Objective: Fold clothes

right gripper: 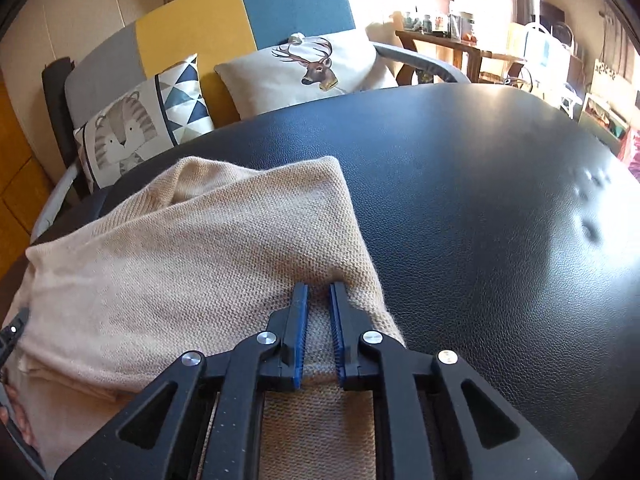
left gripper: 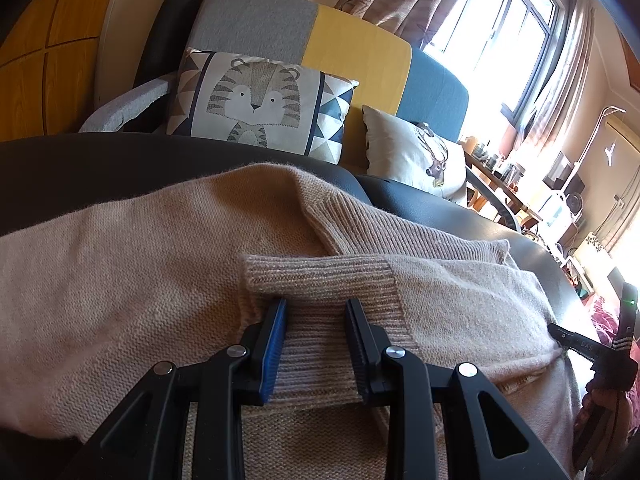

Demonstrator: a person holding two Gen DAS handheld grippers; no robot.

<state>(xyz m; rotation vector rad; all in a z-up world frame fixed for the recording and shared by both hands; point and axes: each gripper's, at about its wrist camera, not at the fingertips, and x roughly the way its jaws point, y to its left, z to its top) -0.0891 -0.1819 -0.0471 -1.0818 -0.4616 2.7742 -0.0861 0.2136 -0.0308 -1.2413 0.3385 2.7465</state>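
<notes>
A beige knitted sweater (left gripper: pixel 120 264) lies partly folded on a black leather surface (right gripper: pixel 480 220). My left gripper (left gripper: pixel 316 304) is shut on a ribbed cuff (left gripper: pixel 320 276) of the sweater, which fills the gap between the pads. My right gripper (right gripper: pixel 319 286) stands at the right edge of the sweater (right gripper: pixel 180 248), its jaws narrow and pinching a puckered fold of the knit. In the left wrist view the right gripper's body (left gripper: pixel 600 348) shows at the far right, held by a hand.
Behind the surface stands a sofa (left gripper: pixel 356 44) in grey, yellow and blue, with a tiger cushion (left gripper: pixel 256 100) and a deer cushion (right gripper: pixel 312 64). A cluttered wooden table (right gripper: pixel 460 48) and a bright window (left gripper: pixel 492 20) lie to the right. The leather right of the sweater is bare.
</notes>
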